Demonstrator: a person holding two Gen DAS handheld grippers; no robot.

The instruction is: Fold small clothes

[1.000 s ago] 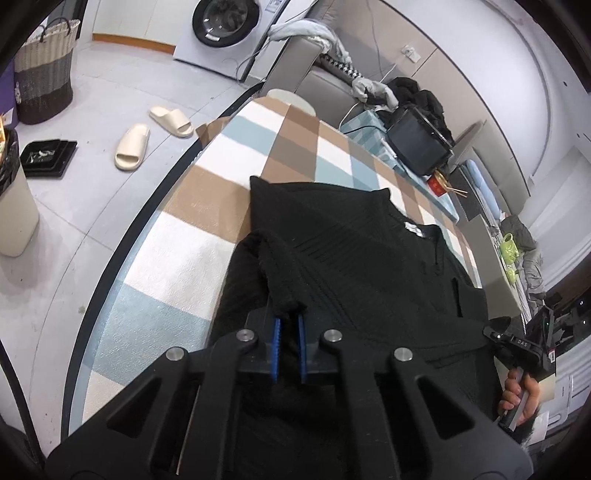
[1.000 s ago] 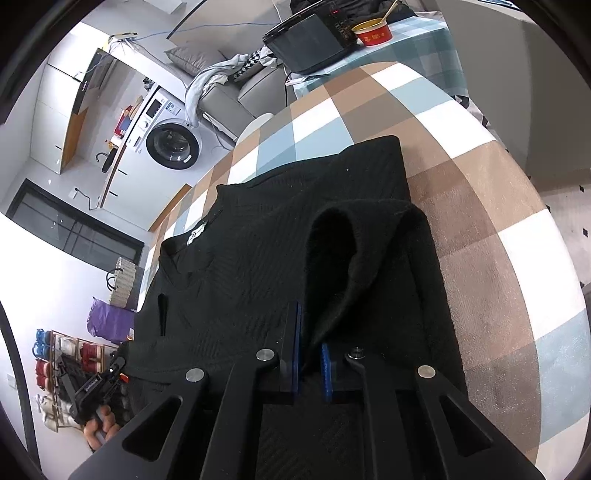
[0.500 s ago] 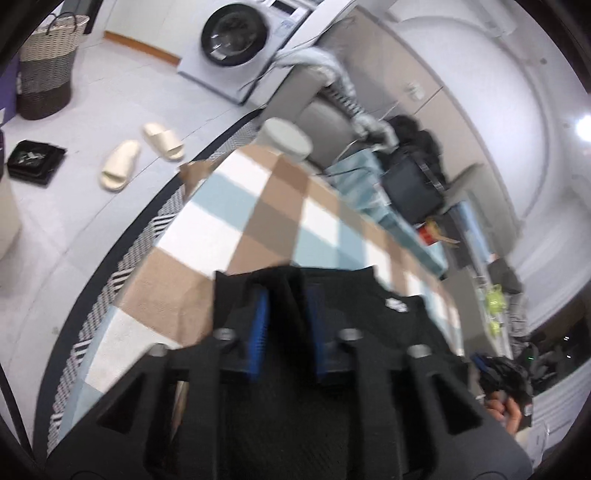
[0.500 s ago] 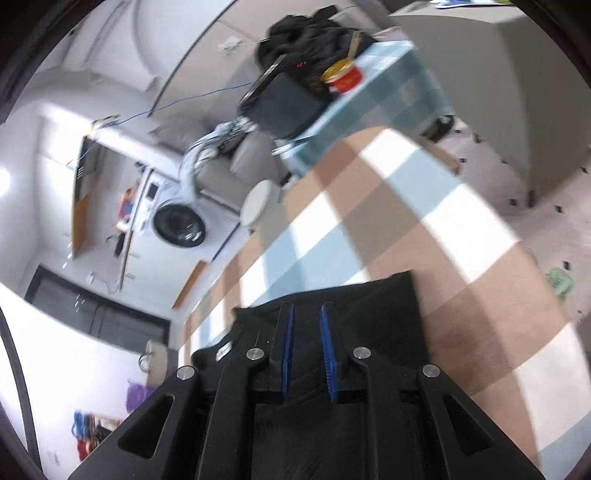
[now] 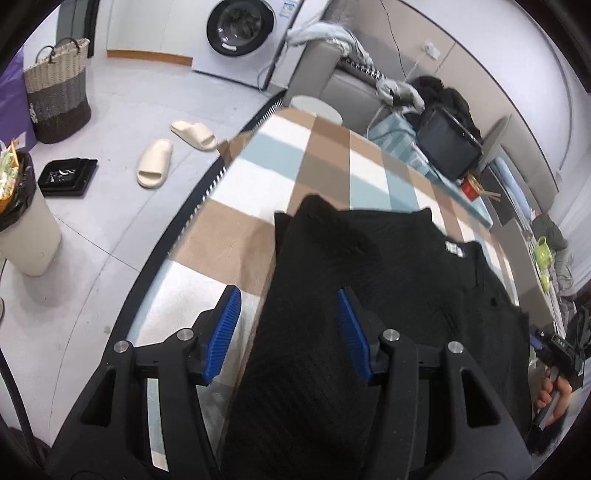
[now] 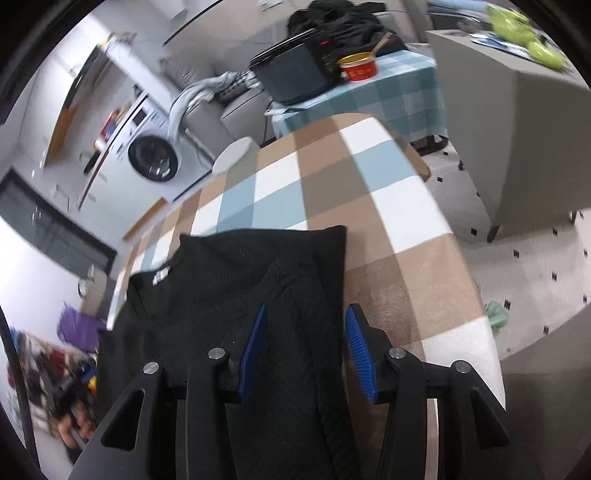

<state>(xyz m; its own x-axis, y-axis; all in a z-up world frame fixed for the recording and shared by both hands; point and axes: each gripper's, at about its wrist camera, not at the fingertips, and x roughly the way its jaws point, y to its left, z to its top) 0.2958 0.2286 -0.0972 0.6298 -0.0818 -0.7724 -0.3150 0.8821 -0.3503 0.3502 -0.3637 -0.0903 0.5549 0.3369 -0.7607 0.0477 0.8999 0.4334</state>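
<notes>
A black knitted sweater (image 5: 388, 273) lies on the checked tablecloth (image 5: 325, 158), both sleeves folded in over its body. My left gripper (image 5: 288, 306) hovers over the folded left sleeve (image 5: 317, 236); its jaws are opening and the blue pads (image 5: 225, 325) stand clear of the cloth. In the right wrist view the same sweater (image 6: 207, 288) lies flat, white label near the collar. My right gripper (image 6: 304, 325) is over the folded right sleeve (image 6: 295, 280), jaws opening, pads off the fabric. The other gripper, in a hand, shows at each view's edge.
The checked tablecloth (image 6: 332, 177) covers a table with rounded ends. Beyond it stand a side table with a black appliance (image 6: 291, 74) and a red bowl (image 6: 356, 66). On the floor are slippers (image 5: 155, 162), a woven basket (image 5: 55, 92), a bin (image 5: 22, 221) and a washing machine (image 5: 240, 29).
Both grippers went from shut on a sleeve end to open, letting the sleeves drop onto the sweater. Both have drawn back and tilted so more of the table's far end shows.
</notes>
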